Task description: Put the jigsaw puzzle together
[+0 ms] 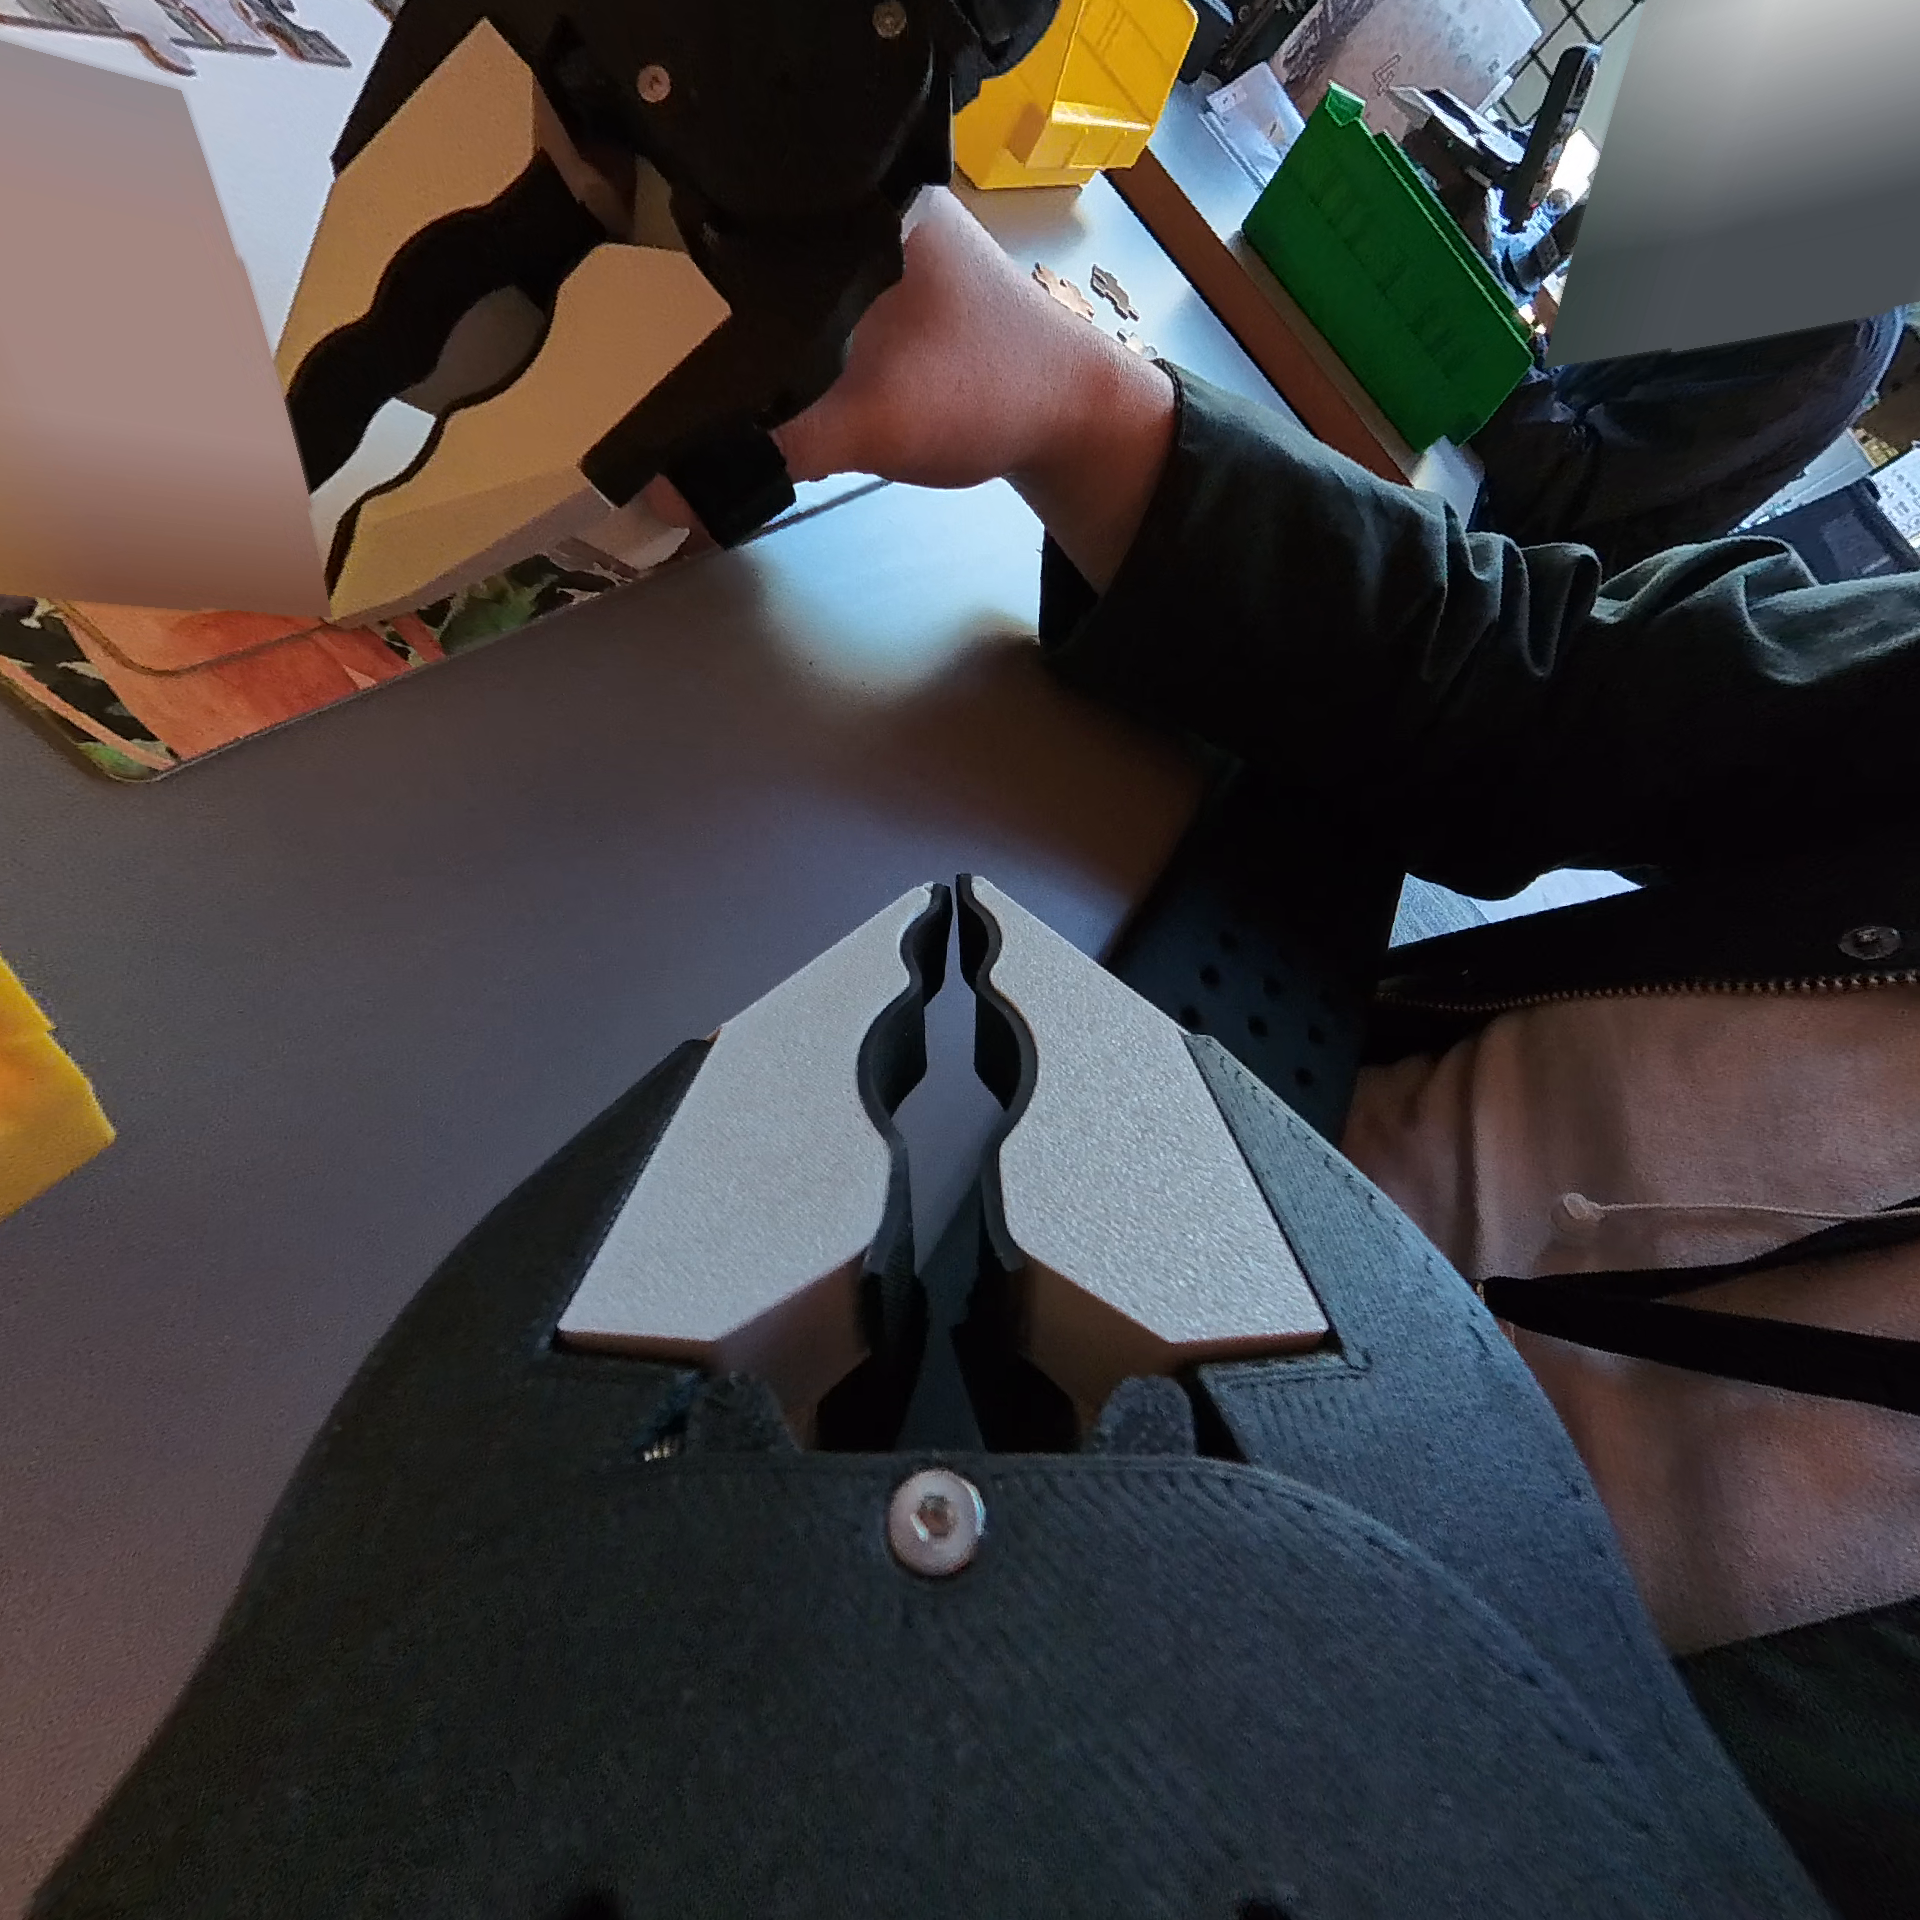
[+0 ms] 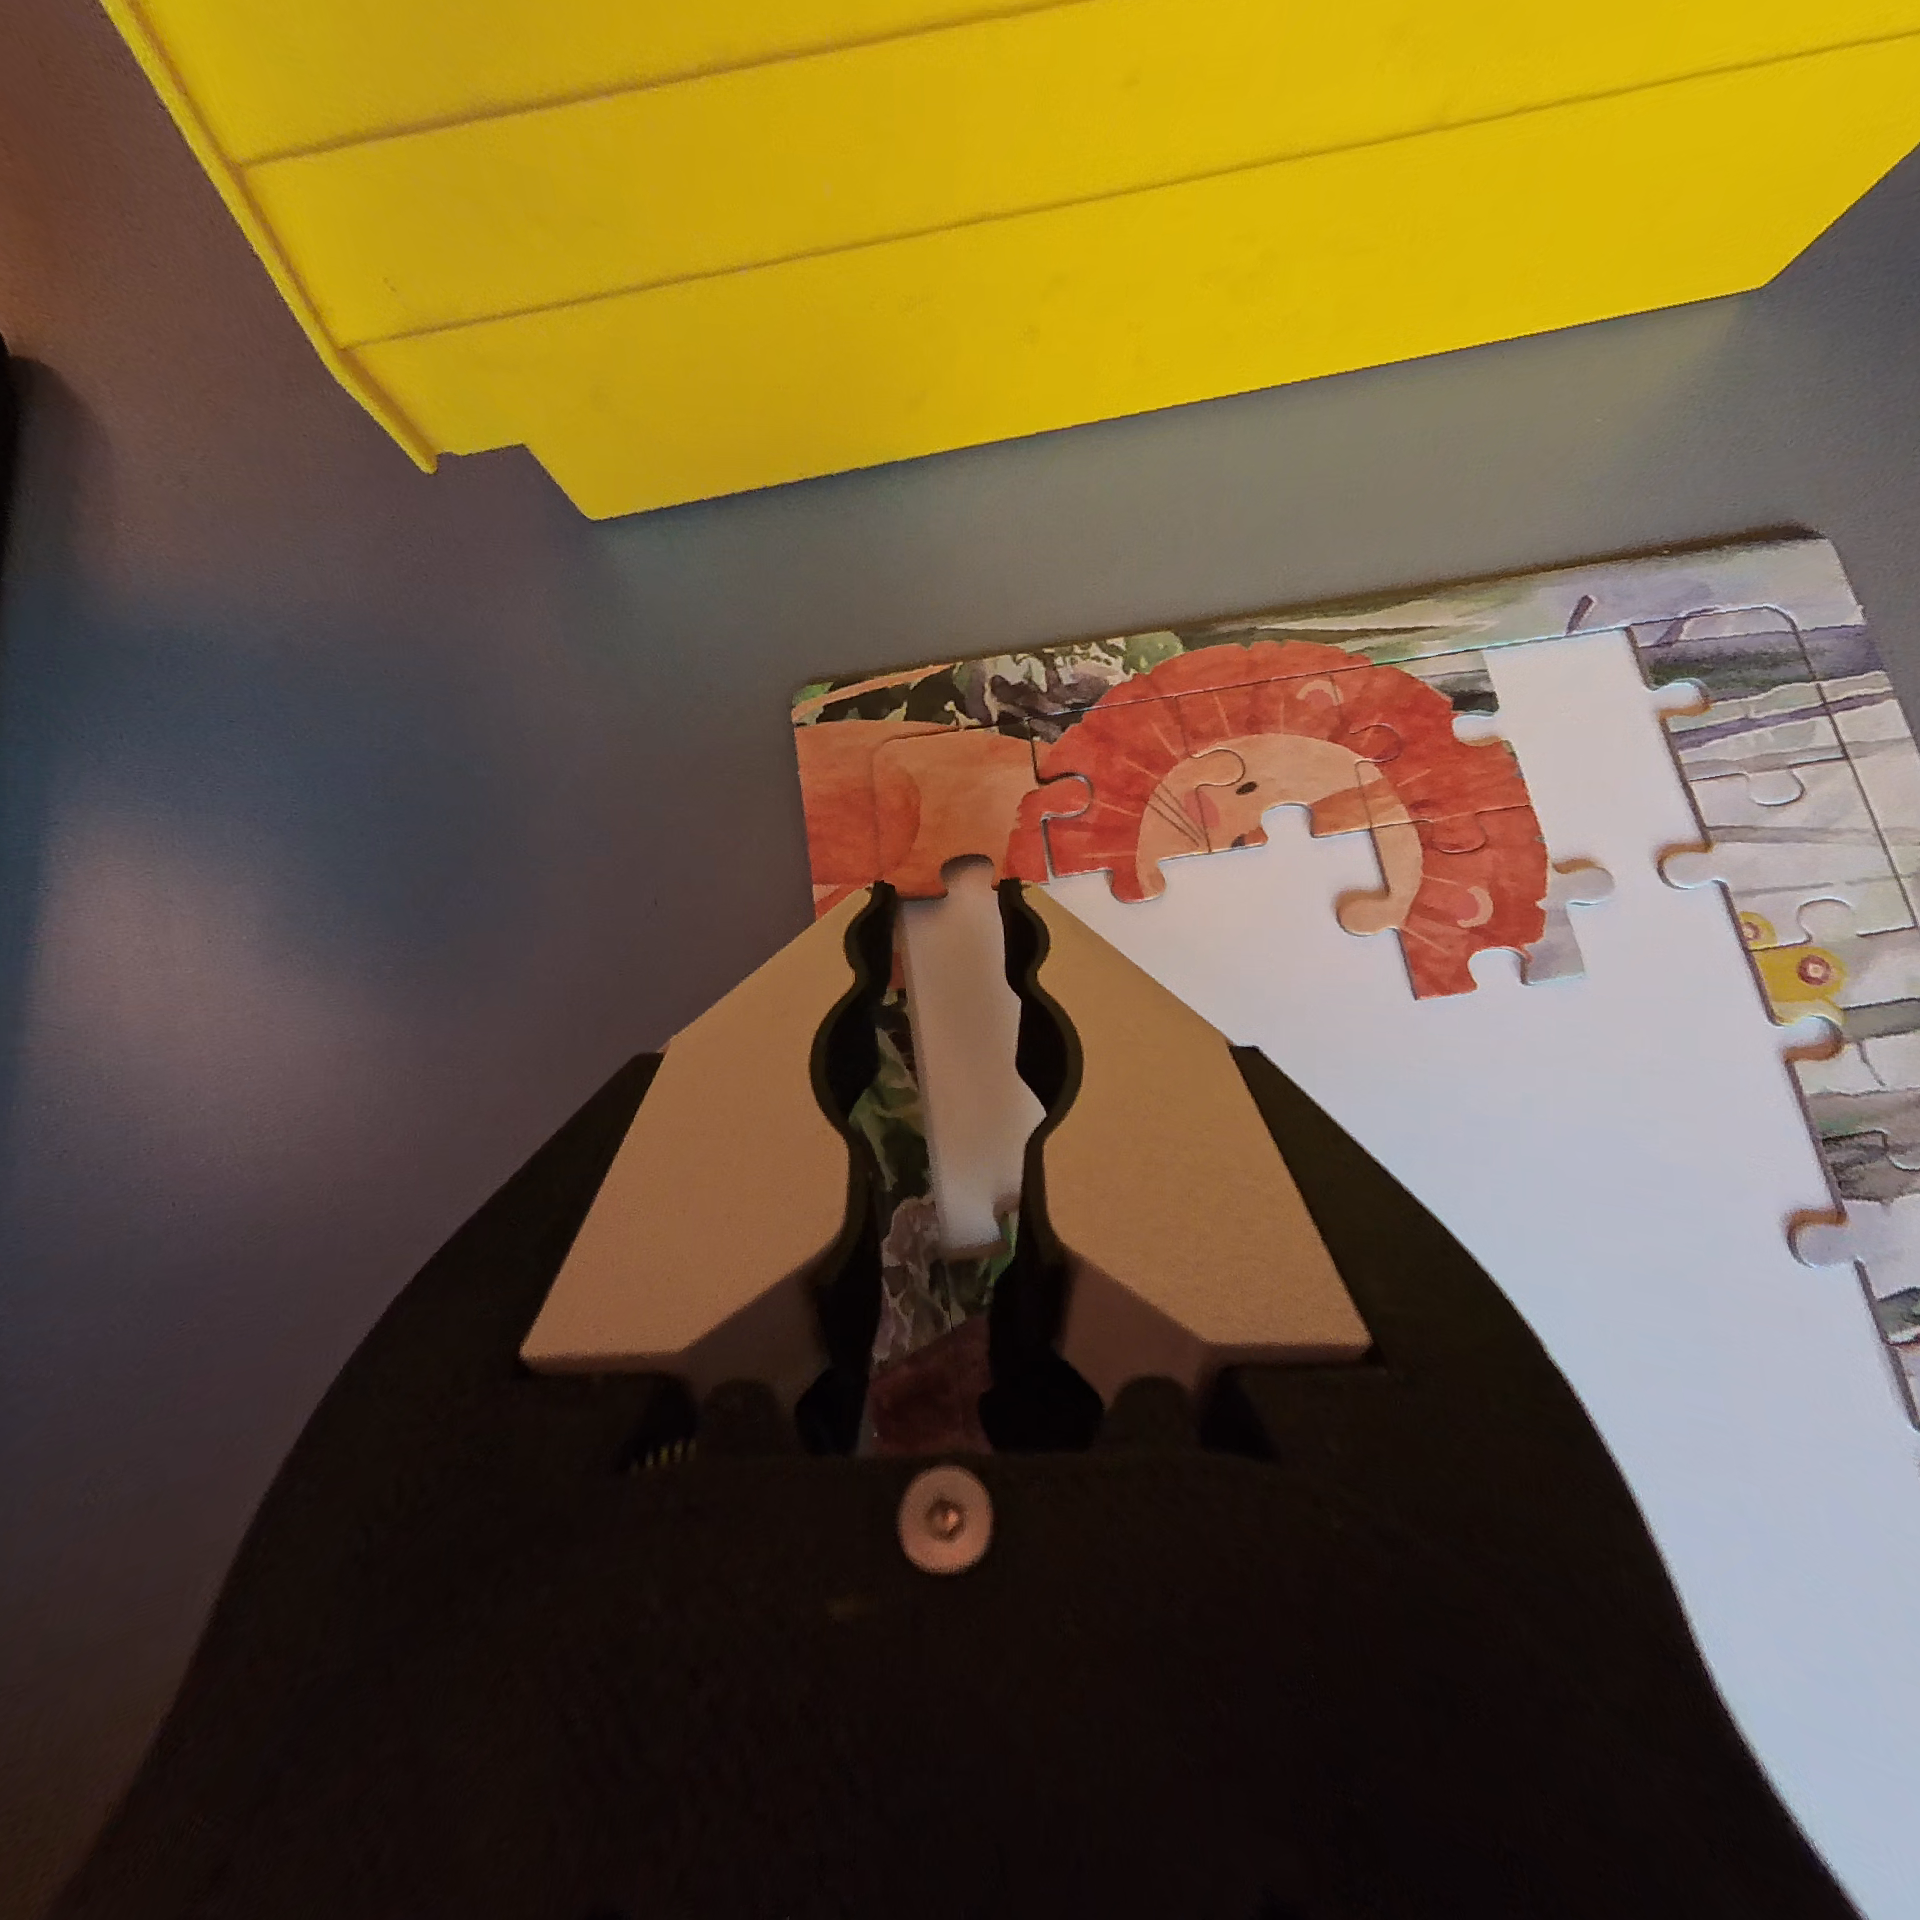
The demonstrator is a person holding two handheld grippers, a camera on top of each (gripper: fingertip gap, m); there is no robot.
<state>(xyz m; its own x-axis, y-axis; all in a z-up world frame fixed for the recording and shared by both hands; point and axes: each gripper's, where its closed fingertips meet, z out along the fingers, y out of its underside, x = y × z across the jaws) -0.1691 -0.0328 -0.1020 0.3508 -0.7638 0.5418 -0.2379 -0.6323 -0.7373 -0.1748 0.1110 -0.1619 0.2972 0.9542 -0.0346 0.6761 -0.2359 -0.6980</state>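
Note:
The jigsaw board [image 2: 1351, 1143] lies flat on the grey table, with a bare white middle. Joined pieces showing an orange lion [image 2: 1299, 790] fill its far edge, and more joined pieces [image 2: 1818, 831] run down its right side. My right gripper [image 2: 948, 899] is over the board's left edge, jaws a little apart with nothing between them, tips at a notched orange piece [image 2: 935, 821]. It also shows in the left wrist view [image 1: 338, 551] above the board's corner [image 1: 208, 675]. My left gripper [image 1: 954, 894] is shut and empty above bare table [image 1: 520, 987].
A yellow bin [image 2: 831, 260] stands just beyond the board. Another yellow bin [image 1: 1081, 94] and a green bin [image 1: 1382, 281] stand farther off, with loose pieces [image 1: 1091, 291] between them. A person's sleeve [image 1: 1351, 623] crosses the table edge. A yellow object [image 1: 31, 1101] is at the left. Some 15 centimeters of space lies between my two pairs of fingers. My right gripper is the nearer one to the orange lion [image 2: 1299, 790]: about 6 centimeters, against 20 centimeters.

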